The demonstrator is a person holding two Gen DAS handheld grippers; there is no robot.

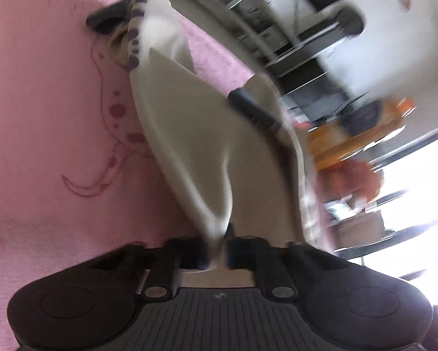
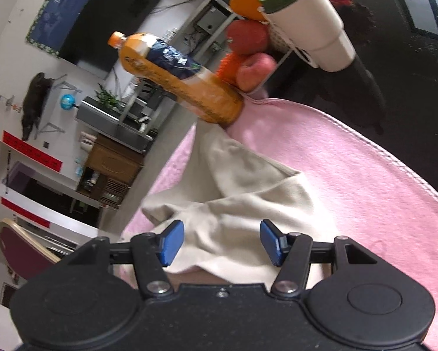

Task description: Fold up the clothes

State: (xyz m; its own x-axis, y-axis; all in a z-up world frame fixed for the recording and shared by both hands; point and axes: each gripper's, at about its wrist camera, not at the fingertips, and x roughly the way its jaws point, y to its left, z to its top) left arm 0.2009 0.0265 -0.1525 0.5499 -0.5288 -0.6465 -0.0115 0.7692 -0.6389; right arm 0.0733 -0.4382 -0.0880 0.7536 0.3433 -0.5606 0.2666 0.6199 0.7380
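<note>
Fingers of the left gripper (image 1: pixel 219 253) pinch the cream cloth (image 1: pixel 195 134) at bottom middle. Right gripper (image 2: pixel 222 242) fingers stand apart over a bunched part, not pressing it. Cloth lies on the pink blanket (image 2: pixel 350 181). Farther up, an orange bottle (image 2: pixel 178 76) and fruit (image 2: pixel 248 38).

A dark surface (image 2: pixel 418 67) carries a pink blanket (image 2: pixel 350 181); a cream garment (image 2: pixel 248 193), an orange drink bottle (image 2: pixel 184 79) and a white tumbler (image 2: pixel 309 23) rest there.
</note>
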